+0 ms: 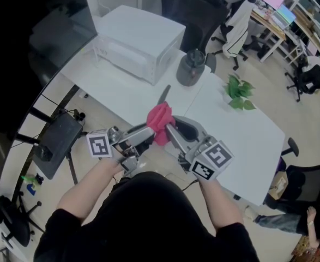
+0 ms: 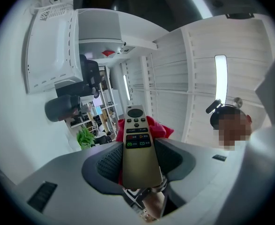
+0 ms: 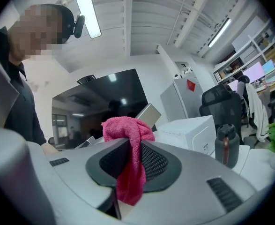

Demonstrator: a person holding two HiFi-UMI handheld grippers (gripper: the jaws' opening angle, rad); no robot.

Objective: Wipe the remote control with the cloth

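Now my left gripper (image 1: 144, 136) grips the remote control (image 2: 138, 149) by its lower part. The jaws are closed on its two long sides, the buttons face this gripper's camera, and the far end points a little upward. My right gripper (image 1: 175, 134) is closed on the red cloth (image 3: 128, 142), which bunches above the jaws and hangs out below them. The cloth lies against the back of the remote, in the air over the near edge of the white table (image 1: 241, 130). A white oven (image 1: 138, 42) and a dark bottle (image 1: 191, 67) stand farther back.
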